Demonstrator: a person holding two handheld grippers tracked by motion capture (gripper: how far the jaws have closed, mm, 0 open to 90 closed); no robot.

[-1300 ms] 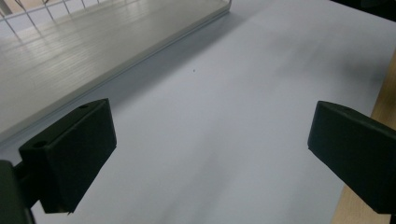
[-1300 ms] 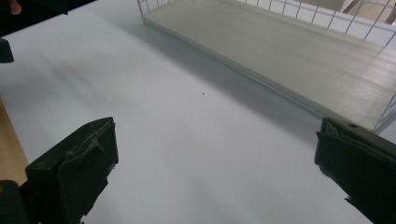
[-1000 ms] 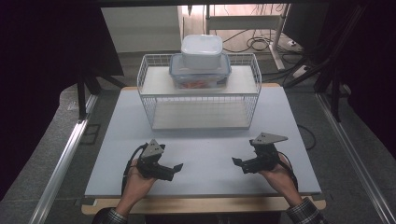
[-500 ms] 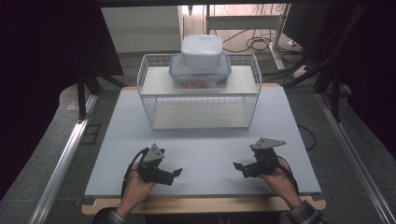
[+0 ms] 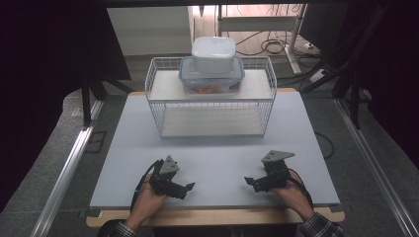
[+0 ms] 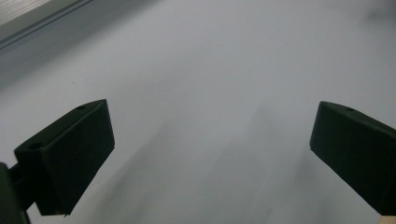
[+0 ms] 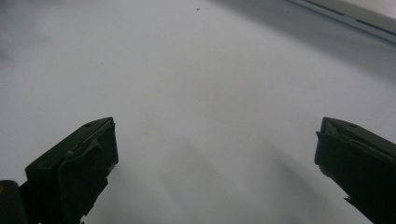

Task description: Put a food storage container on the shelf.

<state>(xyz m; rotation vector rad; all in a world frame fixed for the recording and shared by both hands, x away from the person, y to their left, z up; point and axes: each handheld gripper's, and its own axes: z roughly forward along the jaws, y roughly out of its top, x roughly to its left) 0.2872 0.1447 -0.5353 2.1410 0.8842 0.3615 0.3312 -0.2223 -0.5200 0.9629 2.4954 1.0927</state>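
Both grippers low on the table, jaws spread, holding nothing.
Well ahead of the left gripper (image 5: 190,186) and right gripper (image 5: 248,180), a wire basket (image 5: 157,106) carries a blue-lidded box (image 5: 212,85) with red contents, a white tub (image 5: 213,53) stacked on it; the gripper views show bare table (image 6: 210,70).

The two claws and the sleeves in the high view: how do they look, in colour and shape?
The left claw and the right claw are black, each carrying a grey three-cornered plate on top. A dark cable trails from each. In the claw views their jaws are blocky, matte black. The sleeves are dark plaid.
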